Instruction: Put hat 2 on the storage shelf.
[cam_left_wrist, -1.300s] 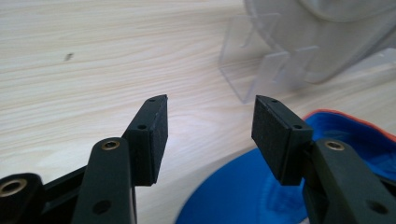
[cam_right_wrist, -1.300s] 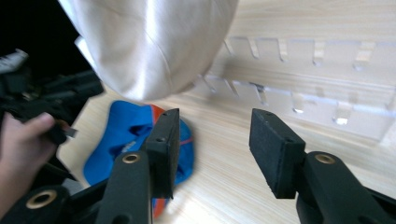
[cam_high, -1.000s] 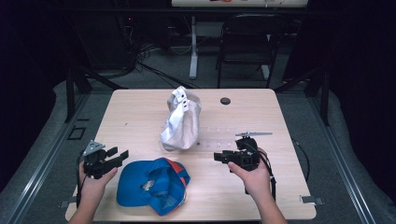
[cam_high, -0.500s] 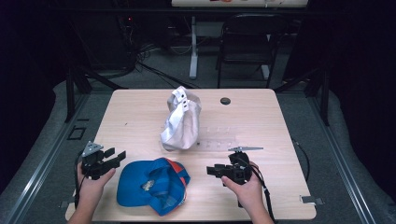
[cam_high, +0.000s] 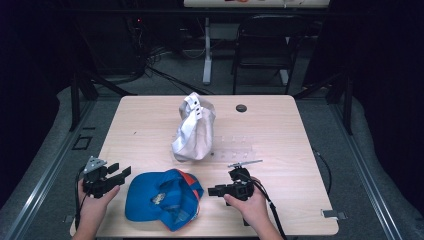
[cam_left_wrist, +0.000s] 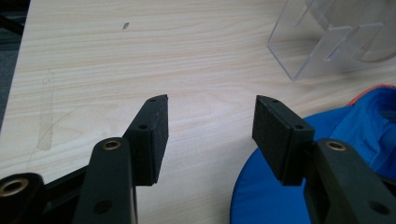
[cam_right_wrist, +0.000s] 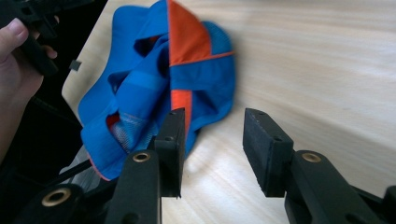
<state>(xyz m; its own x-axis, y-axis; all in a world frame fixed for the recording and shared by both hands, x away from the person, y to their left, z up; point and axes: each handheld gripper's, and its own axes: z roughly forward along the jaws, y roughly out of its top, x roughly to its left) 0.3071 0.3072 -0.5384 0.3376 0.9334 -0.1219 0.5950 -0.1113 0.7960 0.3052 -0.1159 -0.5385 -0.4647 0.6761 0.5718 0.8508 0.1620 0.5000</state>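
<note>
A blue and orange cap (cam_high: 162, 200) lies upside down near the table's front edge, also seen as the cap (cam_right_wrist: 154, 88) and the cap's blue brim (cam_left_wrist: 266, 196). A white cap (cam_high: 192, 130) sits on a clear acrylic stand (cam_left_wrist: 327, 37) at mid-table. My left gripper (cam_high: 120, 172) is open just left of the blue cap, empty. My right gripper (cam_high: 214, 191) is open just right of the cap and points at it, with the gap (cam_right_wrist: 212, 149) over bare wood beside the cap's edge.
A small black round disc (cam_high: 241, 108) lies at the table's back right. A flat clear plate (cam_high: 235, 147) lies right of the white cap. A dark chair (cam_high: 265, 45) and table legs stand behind the wooden table (cam_high: 310, 165).
My right gripper has moved forward and left, from mid-right of the table to right beside the blue cap. My left gripper has barely shifted.
</note>
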